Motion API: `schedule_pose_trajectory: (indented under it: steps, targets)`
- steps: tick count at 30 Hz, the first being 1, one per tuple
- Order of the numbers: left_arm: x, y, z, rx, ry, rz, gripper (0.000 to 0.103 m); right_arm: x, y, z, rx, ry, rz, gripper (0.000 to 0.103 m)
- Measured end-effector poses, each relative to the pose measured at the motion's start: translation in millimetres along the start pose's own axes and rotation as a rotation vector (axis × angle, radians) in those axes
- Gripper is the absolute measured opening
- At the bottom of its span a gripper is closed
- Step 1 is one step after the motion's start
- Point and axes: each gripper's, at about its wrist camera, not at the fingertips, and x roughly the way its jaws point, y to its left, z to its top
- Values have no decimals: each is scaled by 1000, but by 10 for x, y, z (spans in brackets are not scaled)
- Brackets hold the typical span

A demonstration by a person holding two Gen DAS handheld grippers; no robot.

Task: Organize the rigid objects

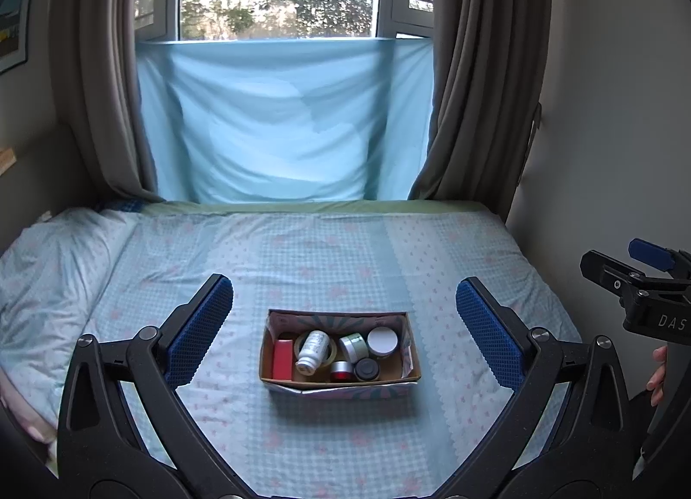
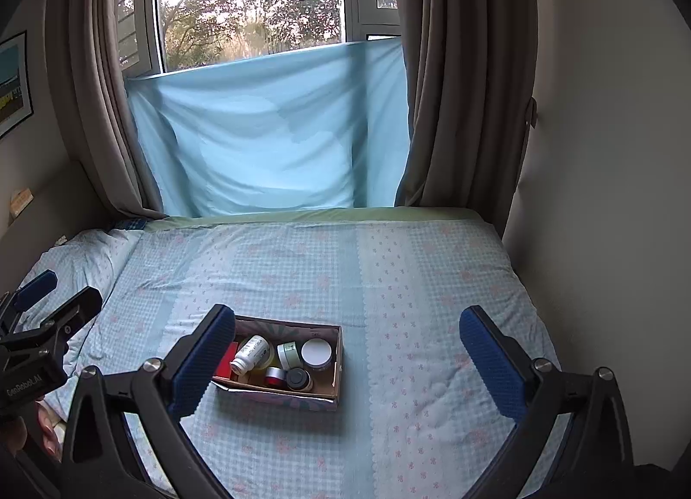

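On the bed (image 1: pixel 328 239), near its front edge, a small cardboard box (image 1: pixel 340 382) is seen holding all the rigid objects: a white pill bottle (image 1: pixel 312 350) lying tilted on a roll of tape (image 1: pixel 332 354), a red box (image 1: pixel 283 358) at the left wall, a green-banded jar (image 1: pixel 355 347), a white-lidded jar (image 1: pixel 382 341), a red-banded jar (image 1: pixel 341 370) and a dark-lidded jar (image 1: pixel 367 369). Nothing is seen loose on the bedcover, so either the very start or the very end of the task is judged to be in hand; which of the two cannot be told. The left gripper (image 1: pixel 344 326) is held spread wide and empty, framing the box from above and behind; the right gripper (image 2: pixel 347 354) is likewise spread wide and empty, with the box under its left finger. If items are to be taken out, a descent over the bottle, the topmost piece, would be called for. "DAS" is read on the right gripper's body in the left view, "GenRobot.AI" on the left gripper's in the right view; the bottle's label is too small to be read.
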Motion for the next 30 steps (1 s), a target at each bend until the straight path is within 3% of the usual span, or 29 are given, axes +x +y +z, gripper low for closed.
schedule_pose_trajectory:
  steps: [30]
  targets:
    - [-114, 24, 3, -3, -25, 18, 103, -71, 89, 5, -13, -41, 7, 103]
